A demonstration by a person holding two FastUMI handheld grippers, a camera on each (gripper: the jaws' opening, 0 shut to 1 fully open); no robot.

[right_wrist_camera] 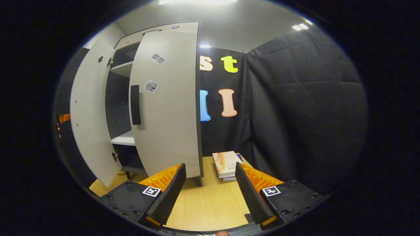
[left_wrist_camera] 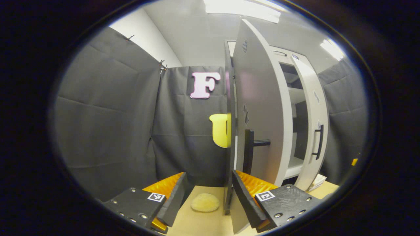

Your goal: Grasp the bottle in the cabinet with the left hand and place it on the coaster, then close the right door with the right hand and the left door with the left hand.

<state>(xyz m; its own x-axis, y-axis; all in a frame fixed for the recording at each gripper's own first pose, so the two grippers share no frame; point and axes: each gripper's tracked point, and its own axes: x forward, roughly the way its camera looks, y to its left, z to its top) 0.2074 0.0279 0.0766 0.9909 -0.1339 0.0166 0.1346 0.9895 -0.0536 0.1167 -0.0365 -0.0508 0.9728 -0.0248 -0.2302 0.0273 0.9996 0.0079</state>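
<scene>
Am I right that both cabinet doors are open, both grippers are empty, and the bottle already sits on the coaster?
Not quite. In the left gripper view the coaster lies bare on the table, no bottle on it. The doors are open and both grippers empty.

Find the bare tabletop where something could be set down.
Bare wood lies between the right hand-held gripper and the right door, left of the books. By the coaster it is tighter: the left door crowds it.
</scene>
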